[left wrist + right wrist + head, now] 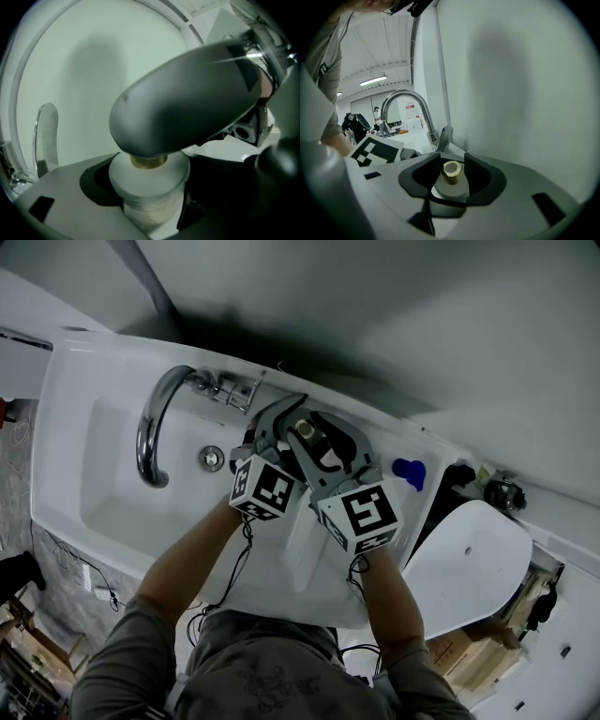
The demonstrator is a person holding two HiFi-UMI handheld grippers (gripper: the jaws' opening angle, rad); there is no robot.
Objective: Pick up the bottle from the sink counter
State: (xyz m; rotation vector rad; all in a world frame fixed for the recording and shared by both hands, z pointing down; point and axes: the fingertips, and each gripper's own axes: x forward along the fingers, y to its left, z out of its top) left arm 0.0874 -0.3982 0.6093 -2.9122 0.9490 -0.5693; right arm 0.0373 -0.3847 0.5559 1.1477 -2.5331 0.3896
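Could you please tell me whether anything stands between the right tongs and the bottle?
Nothing visible does: the right tongs have their jaws parted around the gold neck of the bottle, gaps on both sides, while the left tongs clamp its white body.

right gripper (451,161) over the sink counter: dark jaws stand apart w/ the bottle (451,188) btwn them, its gold neck (451,172) rising from a white shoulder, a gap showing on each side of the neck. at 9 o'clock from the jaws, a black-and-white marker cube (375,151). at 10 o'clock, a curved chrome faucet (407,110) arches over the white counter (410,136). a plain pale wall (515,84) fills the frame from 12 to 4 o'clock. a grey sleeve (326,70) runs along the edge at 9 to 11 o'clock; strip lights (372,80) and small figures in the bg beyond, too far to make out.
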